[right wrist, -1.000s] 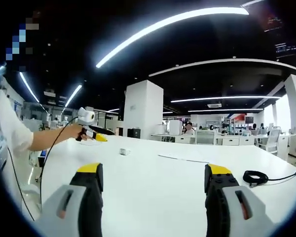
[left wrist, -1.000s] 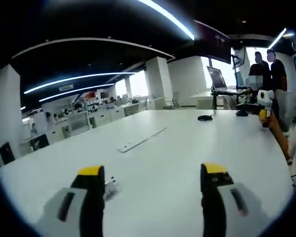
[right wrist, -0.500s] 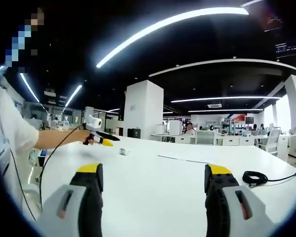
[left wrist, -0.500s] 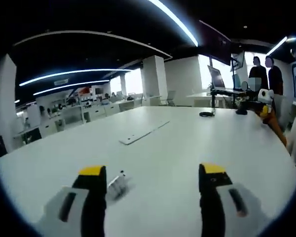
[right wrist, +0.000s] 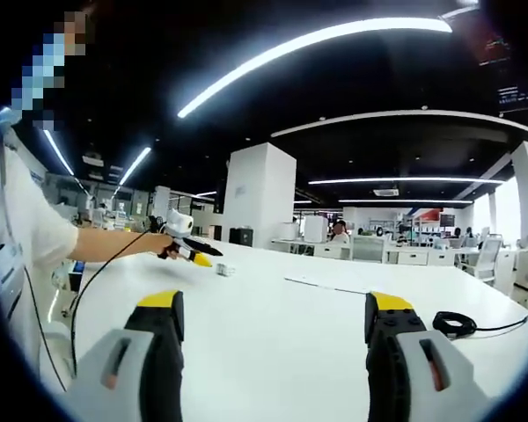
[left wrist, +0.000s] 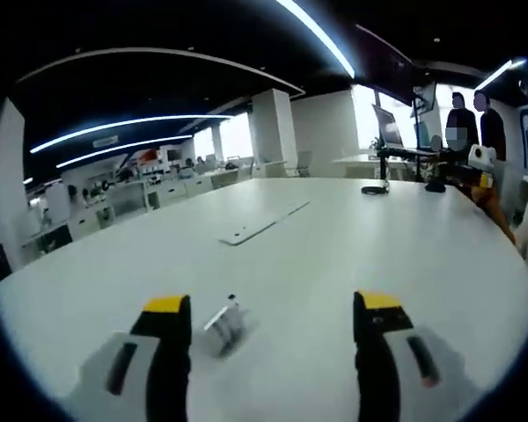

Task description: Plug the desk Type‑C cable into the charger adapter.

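My left gripper (left wrist: pixel 268 308) hangs released, jaws wide apart, low over the white table (left wrist: pixel 334 246); the charger adapter (left wrist: pixel 222 318) lies just beside its left jaw. My right gripper (right wrist: pixel 273 308) likewise gapes, holding nothing. The coiled Type-C cable (right wrist: pixel 455 324) rests far right.

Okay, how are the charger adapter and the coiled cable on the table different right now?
The charger adapter is small and pale; the cable is black and coiled. The adapter lies just ahead of the open left gripper; the cable lies beyond the open right gripper, off to its right. Both rest untouched on the white table.
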Demonstrator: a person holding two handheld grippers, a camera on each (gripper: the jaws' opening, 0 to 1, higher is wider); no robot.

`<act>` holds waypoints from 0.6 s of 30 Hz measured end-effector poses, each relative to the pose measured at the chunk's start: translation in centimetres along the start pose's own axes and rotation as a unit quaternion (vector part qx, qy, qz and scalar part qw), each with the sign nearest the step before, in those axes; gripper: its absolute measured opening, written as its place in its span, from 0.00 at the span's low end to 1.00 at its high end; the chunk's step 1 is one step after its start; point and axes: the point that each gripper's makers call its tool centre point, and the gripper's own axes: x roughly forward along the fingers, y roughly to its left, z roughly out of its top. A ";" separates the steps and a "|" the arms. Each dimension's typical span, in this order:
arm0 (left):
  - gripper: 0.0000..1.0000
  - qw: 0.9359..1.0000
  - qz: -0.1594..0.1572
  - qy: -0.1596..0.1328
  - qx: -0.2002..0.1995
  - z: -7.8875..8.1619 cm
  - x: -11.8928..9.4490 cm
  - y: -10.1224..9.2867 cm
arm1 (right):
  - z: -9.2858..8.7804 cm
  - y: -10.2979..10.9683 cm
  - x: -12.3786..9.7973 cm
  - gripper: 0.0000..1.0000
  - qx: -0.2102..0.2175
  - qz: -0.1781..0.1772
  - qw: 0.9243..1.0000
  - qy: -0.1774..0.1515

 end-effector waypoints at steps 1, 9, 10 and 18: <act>0.75 1.000 0.001 0.000 -0.002 -0.1 0.0 0.1 | 0.0 0.0 0.0 0.86 -0.001 0.000 1.000 0.000; 0.73 1.000 0.009 0.015 -0.004 -0.7 0.5 1.2 | 0.1 0.0 -0.1 0.86 -0.003 0.002 1.000 0.000; 0.73 1.000 0.009 0.014 -0.005 -0.6 0.5 1.3 | 0.1 0.1 -0.1 0.86 -0.003 0.002 1.000 0.000; 0.72 0.999 0.024 0.024 -0.003 -1.0 1.0 2.4 | 0.5 0.2 -0.5 0.86 -0.005 0.000 1.000 -0.007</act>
